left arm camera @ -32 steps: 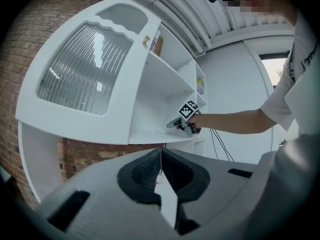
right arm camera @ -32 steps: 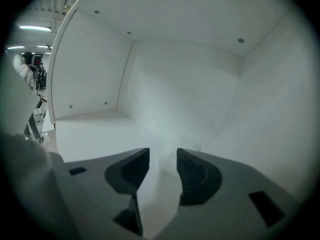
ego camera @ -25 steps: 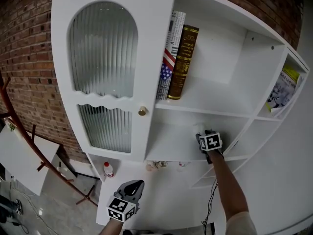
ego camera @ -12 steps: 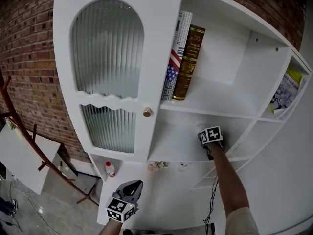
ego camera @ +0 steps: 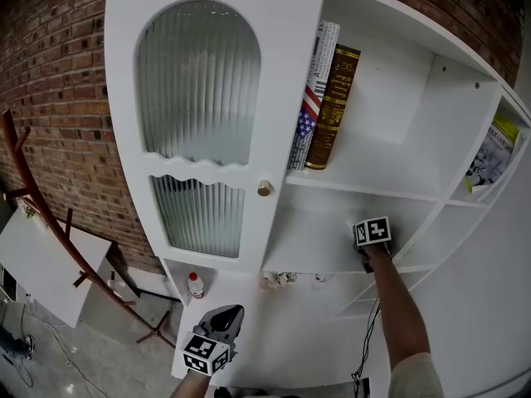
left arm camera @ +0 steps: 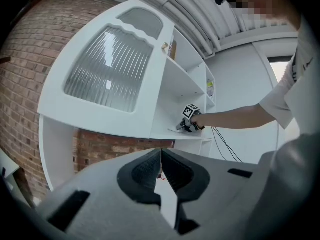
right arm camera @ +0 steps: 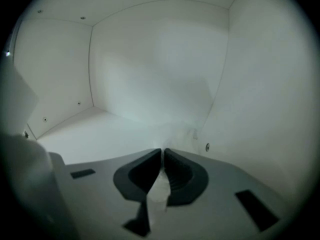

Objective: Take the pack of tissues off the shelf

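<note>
My right gripper (ego camera: 369,237) reaches into the lower open compartment of the white shelf unit (ego camera: 348,265), close to its right wall. Its marker cube hides the fingertips in the head view. In the right gripper view the jaws (right arm camera: 162,151) are together, pinching the pale crinkled edge of the pack of tissues (right arm camera: 182,132), which lies white on white in the back right corner. The left gripper view shows the right gripper (left arm camera: 189,124) with a flat pale piece (left arm camera: 176,128) at its tip. My left gripper (ego camera: 231,312) hangs low in front of the unit, jaws (left arm camera: 161,151) shut and empty.
Two upright books (ego camera: 328,106) stand on the shelf above. To the left is a ribbed-glass cabinet door with a brass knob (ego camera: 265,189). A magazine (ego camera: 489,157) leans in the far right compartment. A small bottle (ego camera: 195,284) stands lower left, beside a red rack (ego camera: 50,230) and brick wall.
The right gripper has gone deeper and to the right in the compartment. The white pack seen beside it a second ago is now hidden behind the marker cube. The left gripper has not moved.
</note>
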Action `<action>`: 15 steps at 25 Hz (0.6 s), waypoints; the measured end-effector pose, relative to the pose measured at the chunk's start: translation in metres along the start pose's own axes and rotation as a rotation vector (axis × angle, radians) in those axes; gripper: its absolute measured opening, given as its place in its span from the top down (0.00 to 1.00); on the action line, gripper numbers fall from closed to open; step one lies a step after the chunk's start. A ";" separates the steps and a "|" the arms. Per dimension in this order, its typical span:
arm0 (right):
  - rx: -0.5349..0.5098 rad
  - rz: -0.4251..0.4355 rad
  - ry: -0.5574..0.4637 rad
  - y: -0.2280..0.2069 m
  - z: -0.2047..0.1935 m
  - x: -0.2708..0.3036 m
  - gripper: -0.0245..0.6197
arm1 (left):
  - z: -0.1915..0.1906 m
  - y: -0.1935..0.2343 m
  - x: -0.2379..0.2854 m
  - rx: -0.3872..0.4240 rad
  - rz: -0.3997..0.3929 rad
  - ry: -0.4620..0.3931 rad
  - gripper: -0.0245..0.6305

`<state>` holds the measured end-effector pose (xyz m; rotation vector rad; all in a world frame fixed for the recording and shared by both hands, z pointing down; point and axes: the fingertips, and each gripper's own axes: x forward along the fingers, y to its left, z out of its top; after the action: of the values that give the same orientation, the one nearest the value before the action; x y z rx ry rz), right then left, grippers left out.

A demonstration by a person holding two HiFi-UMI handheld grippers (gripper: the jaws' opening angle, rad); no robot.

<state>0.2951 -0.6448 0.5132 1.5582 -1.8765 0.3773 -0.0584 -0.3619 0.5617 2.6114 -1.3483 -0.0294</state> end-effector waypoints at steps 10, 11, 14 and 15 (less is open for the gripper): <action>-0.021 0.087 -0.109 0.026 0.001 -0.029 0.90 | -0.001 0.009 -0.013 -0.013 0.017 -0.009 0.92; -0.023 0.094 -0.119 0.029 0.001 -0.032 0.91 | 0.000 0.009 -0.014 -0.012 0.017 -0.010 0.92; -0.023 0.113 -0.145 0.035 0.002 -0.042 0.91 | 0.001 0.010 -0.018 -0.009 0.016 -0.014 0.92; -0.025 0.118 -0.152 0.037 0.001 -0.045 0.91 | 0.001 0.011 -0.019 -0.009 0.016 -0.014 0.92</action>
<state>0.2626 -0.6025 0.4902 1.5005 -2.0882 0.2928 -0.0781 -0.3531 0.5609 2.5975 -1.3706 -0.0514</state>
